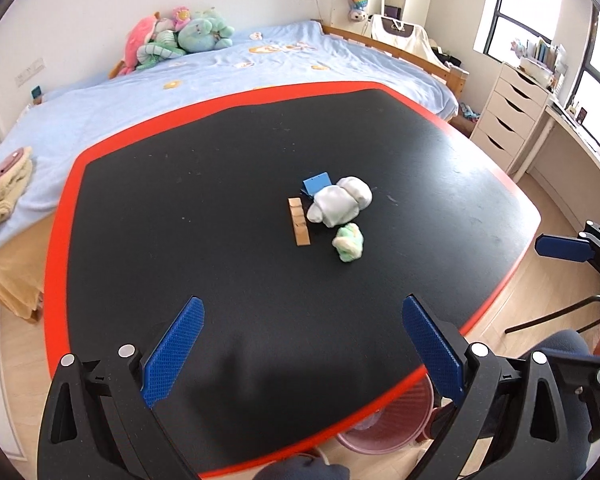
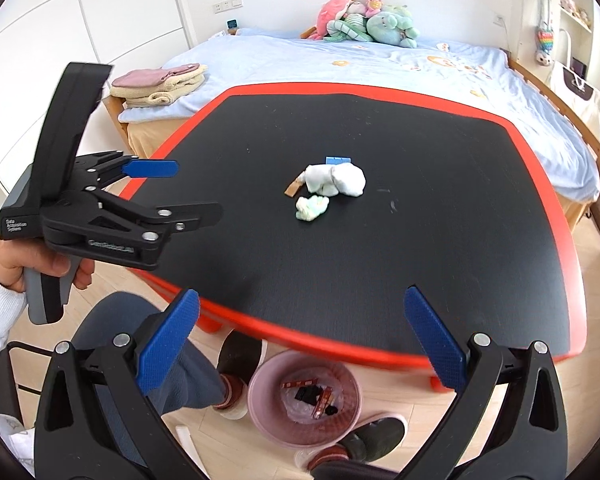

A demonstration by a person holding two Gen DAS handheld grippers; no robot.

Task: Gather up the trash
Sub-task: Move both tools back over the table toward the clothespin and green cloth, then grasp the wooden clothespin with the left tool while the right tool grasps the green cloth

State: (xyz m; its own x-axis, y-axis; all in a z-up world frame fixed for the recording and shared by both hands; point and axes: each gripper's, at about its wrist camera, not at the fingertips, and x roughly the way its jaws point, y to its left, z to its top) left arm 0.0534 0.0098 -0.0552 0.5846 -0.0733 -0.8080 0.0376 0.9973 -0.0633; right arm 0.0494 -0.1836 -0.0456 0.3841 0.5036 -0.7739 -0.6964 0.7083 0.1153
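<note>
Left wrist view: left gripper (image 1: 302, 312) spread wide, empty, near the table (image 1: 180, 184) edge; white wad (image 1: 340, 204), green wad (image 1: 349, 243), wood strip (image 1: 299, 222), blue piece (image 1: 316, 184) clustered mid-table. Right wrist view: right gripper (image 2: 300, 308) spread too, above pink bin (image 2: 304, 398) below the table w/ prob. wrappers inside.

Both wrist cameras look forward and down past their own blue-padded fingers. Ahead of both finger pairs, well apart, lies 1 shared black red-edged table (image 1: 220, 200) (image 2: 440, 200).
</note>
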